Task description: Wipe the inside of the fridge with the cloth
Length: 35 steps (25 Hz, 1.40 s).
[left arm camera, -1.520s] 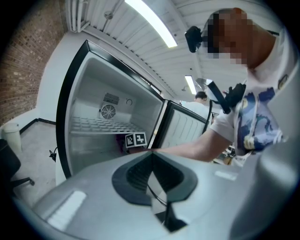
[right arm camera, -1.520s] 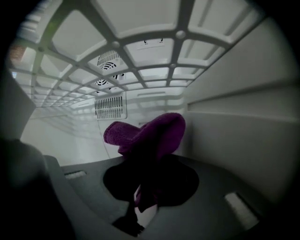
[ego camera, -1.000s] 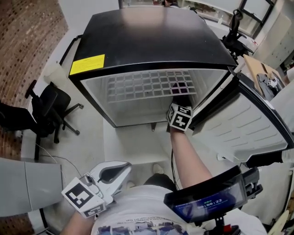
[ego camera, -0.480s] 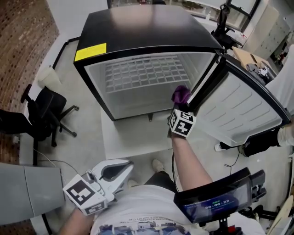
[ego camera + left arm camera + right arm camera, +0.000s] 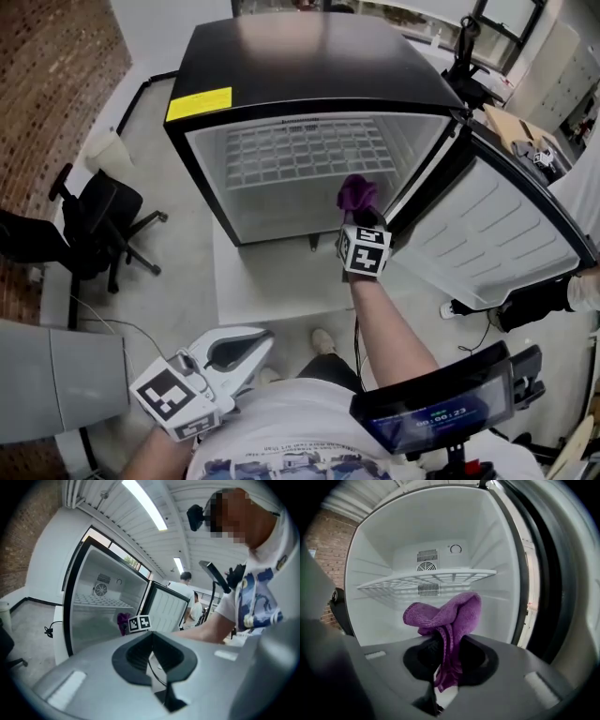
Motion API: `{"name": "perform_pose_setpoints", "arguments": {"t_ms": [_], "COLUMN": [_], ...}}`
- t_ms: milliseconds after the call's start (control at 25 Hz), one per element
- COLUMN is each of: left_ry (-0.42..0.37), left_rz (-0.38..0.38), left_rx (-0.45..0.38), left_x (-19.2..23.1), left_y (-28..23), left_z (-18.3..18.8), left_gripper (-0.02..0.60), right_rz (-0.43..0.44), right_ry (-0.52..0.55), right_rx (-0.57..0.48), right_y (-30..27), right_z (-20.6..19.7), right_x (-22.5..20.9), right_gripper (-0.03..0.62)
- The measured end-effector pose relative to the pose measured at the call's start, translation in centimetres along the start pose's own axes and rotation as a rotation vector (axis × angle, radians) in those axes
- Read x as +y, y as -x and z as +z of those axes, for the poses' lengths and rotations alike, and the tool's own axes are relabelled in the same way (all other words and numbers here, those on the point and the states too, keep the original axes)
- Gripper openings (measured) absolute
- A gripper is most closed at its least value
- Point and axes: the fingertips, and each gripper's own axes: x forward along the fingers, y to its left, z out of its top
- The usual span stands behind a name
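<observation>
The purple cloth (image 5: 446, 612) was found clamped in the right claw (image 5: 444, 657), at the fridge (image 5: 309, 56) mouth, below its wire shelf (image 5: 426, 579). The left claw (image 5: 152, 654) was closed on nothing, well away from the fridge. Wiping was judged in hand. Next, the cloth would need pressing against an inner wall.

Workshop-like lab, brick wall (image 5: 52, 56), bare concrete floor (image 5: 178, 272), office chair (image 5: 98, 220), ceiling strip lights (image 5: 140, 503), cluttered desk (image 5: 520, 136)

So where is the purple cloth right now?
In the head view the purple cloth is pinched in the right gripper at the open fridge's mouth, right of centre, in front of the wire shelf and beside the open door.
</observation>
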Motion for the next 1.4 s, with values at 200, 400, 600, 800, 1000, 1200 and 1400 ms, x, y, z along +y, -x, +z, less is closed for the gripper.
{"name": "perform_pose_setpoints", "arguments": {"t_ms": [200,400,600,800,1000,1200,1400], "left_ry": [0.019,0.046,0.072,0.085,0.1,0.107,0.117], "left_rz": [0.076,0.161,0.219,0.264,0.302,0.328,0.349], "left_rx": [-0.019,-0.033,-0.044,-0.042,-0.046,-0.051,-0.056], "left_x": [0.7,1.9,2.7,3.3,4.0,3.8,3.5], "left_y": [-0.3,-0.6,-1.7,-2.2,-2.2,-1.7,-0.8], "left_z": [0.3,0.9,1.2,1.4,1.4,1.2,0.8], "left_gripper": [0.005,0.005,0.005,0.005,0.005,0.005,0.005], "right_rz": [0.008,-0.003,0.03,0.123,0.226,0.338,0.489], "right_ry": [0.069,0.097,0.111,0.136,0.165,0.195,0.22], "right_rx": [0.032,0.092,0.139,0.167,0.176,0.179,0.178], "right_y": [-3.5,-7.5,-10.5,-12.1,-12.6,-12.3,-11.1], "right_z": [0.7,0.5,-0.2,-0.9,-1.3,-1.6,-1.7], "right_x": [-0.7,-1.5,-0.7,2.4,6.8,11.5,17.0], "right_gripper": [0.066,0.066,0.066,0.066,0.066,0.066,0.066]}}
